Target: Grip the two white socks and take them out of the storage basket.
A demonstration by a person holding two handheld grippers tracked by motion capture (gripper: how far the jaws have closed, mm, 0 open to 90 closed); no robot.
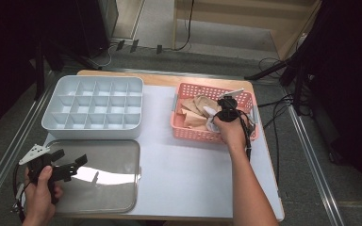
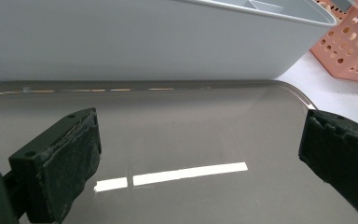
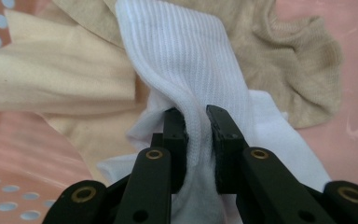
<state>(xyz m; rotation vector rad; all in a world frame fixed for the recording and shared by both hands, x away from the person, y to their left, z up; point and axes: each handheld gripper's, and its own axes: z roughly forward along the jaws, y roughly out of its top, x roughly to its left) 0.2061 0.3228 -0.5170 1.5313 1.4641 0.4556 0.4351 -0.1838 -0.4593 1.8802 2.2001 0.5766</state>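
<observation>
Right gripper (image 3: 196, 116) is down in the pink basket (image 1: 188, 133) at the surface's far right corner, jaws pinching a ridge of the white ribbed sock (image 3: 186, 60). We see beige socks (image 3: 289, 60) under it; the sock's lower end is cut off behind the jaws. Left gripper (image 2: 200, 154) hovers over the clear lid (image 2: 177, 121) at the near left corner, jaws spread. Grey compartment tray (image 1: 94, 101) sits behind, cells barely visible.
</observation>
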